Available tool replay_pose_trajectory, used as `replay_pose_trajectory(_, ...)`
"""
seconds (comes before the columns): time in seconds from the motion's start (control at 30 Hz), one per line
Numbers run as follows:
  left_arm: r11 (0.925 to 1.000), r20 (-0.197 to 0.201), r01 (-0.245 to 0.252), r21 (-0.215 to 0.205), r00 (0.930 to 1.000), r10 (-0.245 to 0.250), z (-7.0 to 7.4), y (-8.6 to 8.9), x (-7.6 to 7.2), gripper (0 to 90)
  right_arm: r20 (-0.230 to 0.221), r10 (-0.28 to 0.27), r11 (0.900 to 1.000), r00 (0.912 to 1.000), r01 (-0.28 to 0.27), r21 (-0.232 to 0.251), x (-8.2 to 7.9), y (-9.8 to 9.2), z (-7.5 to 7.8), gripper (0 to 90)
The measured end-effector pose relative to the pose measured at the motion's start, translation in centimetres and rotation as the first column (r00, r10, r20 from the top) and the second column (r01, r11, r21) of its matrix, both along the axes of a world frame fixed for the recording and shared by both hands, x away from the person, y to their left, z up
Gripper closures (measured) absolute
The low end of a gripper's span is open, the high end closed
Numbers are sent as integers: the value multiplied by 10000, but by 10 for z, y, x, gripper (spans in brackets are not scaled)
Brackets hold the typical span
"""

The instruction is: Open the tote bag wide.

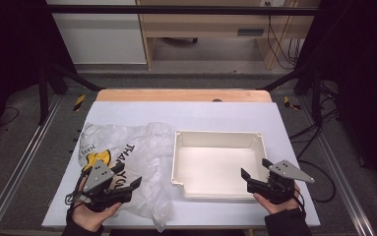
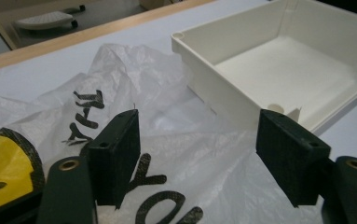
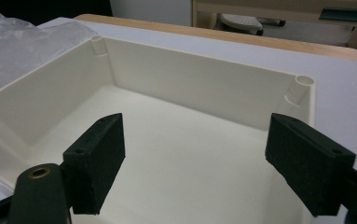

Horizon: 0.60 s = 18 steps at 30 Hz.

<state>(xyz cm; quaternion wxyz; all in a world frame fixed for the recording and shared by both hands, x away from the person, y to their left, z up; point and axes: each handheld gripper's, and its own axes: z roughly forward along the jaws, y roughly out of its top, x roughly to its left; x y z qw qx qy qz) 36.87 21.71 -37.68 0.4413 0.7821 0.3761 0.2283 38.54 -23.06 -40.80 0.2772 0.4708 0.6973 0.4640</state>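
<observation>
A crumpled, see-through white plastic bag (image 1: 144, 147) with black lettering and a yellow patch lies on the table's left half. My left gripper (image 1: 129, 176) hovers over the bag's near edge with its jaws wide apart, so it is open. In the left gripper view the bag (image 2: 157, 88) lies below and between the pads without touching them. An empty cream plastic tray (image 1: 218, 132) sits right of the bag. My right gripper (image 1: 255, 168) is open at the tray's near right corner. In the right gripper view its jaws (image 3: 195, 140) stand over the tray's floor, facing the far wall (image 3: 190, 88).
The white table top (image 1: 201, 110) ends in a wooden strip (image 1: 181, 95) at the far side. Metal rails (image 1: 18, 162) run along both sides of the table. Beyond it stand light wooden furniture and hanging cables (image 1: 279, 44). The tray's side wall (image 2: 213, 93) stands just past the bag.
</observation>
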Motion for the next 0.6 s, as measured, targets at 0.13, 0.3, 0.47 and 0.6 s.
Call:
replay_pose_trajectory(0.13, 9990, -407, 156, 415, 9991, -139, -8, -3, -2, 390, 19, 247, 9997, 9997, -246, -18, -1, 7, 1, 200)
replay_pose_trajectory(0.3, 9975, -840, 283, 641, 9962, -229, -16, -5, -2, 501, -37, 488, 9988, 9988, -488, -89, -2, 15, 1, 201)
replay_pose_trajectory(0.47, 9967, -1328, 402, 710, 9907, -305, -23, -2, -4, 710, -40, 821, 9965, 9966, -821, -122, -4, 26, 1, 205)
replay_pose_trajectory(0.6, 9973, -1481, 447, 587, 9883, -356, -26, 5, -5, 852, -80, 1124, 9935, 9936, -1126, -175, -6, 36, 1, 209)
